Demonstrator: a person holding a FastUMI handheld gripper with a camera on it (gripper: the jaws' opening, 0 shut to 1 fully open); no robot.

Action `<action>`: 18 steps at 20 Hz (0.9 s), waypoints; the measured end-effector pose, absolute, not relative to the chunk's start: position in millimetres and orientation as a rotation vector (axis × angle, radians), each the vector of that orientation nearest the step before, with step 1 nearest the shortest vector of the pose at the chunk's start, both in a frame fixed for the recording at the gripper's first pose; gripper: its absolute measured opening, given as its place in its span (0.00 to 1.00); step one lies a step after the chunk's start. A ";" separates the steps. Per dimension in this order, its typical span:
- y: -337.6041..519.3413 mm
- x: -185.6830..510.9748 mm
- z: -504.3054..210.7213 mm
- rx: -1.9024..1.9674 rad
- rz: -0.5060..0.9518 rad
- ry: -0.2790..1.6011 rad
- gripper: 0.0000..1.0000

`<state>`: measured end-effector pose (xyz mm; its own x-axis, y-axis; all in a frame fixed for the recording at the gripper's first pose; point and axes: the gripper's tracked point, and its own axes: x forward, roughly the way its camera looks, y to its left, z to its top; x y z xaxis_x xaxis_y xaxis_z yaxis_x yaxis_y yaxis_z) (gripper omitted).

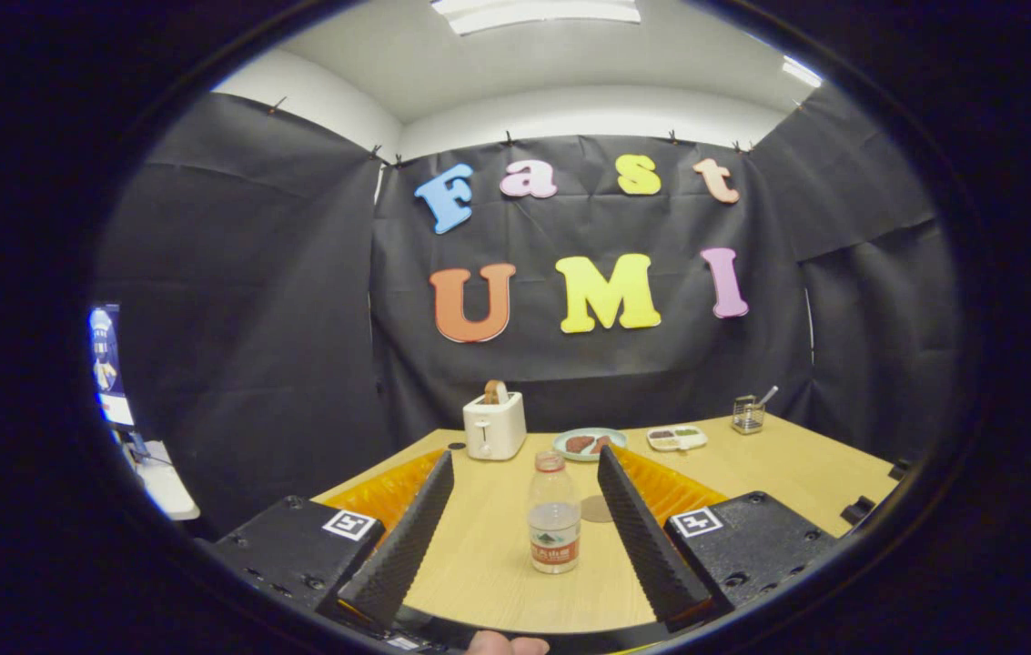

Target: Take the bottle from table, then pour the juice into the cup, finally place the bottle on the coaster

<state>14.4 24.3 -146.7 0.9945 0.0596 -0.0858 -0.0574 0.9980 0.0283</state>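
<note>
Low in the middle of the frame, the gripper (524, 468) has its two fingers spread wide apart, touching nothing. Standing upright on the wooden table (752, 473) between them is the bottle (554, 514), clear plastic with a red-and-white label, about a third full, well clear of both fingers. Just right of the bottle and a little behind it, a round brown coaster (596, 508) lies flat, partly hidden by the right finger. Further back, left of centre, a white toaster (494, 426) has a slice poking up. Next to it, a plate (589, 443) holds food, then comes a small divided tray (676, 438), and a little wire holder (748, 415) sits toward the right. A fingertip (506, 644) peeks in at the very bottom.
</note>
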 end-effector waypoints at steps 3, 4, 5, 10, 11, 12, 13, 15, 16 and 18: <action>16.3 28.2 -183.1 0.040 0.041 0.122 1.00; 13.8 32.8 -192.3 0.018 0.030 0.130 1.00; 10.6 37.6 -201.7 -0.018 0.017 0.135 1.00; 4.5 58.7 -249.1 -0.097 -0.019 0.191 1.00; 4.9 62.5 -256.1 -0.099 -0.023 0.195 1.00; 4.3 66.7 -261.0 -0.102 -0.027 0.199 1.00; 5.6 69.5 -266.4 -0.106 -0.029 0.202 1.00; 7.7 78.1 -273.6 -0.116 -0.034 0.200 1.00; 7.7 83.0 -277.2 -0.124 -0.040 0.205 1.00; 9.8 93.3 -283.1 -0.135 -0.039 0.206 1.00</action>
<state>93.3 9.8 -283.1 0.9781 -0.0520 -0.2013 0.0245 0.9903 -0.1371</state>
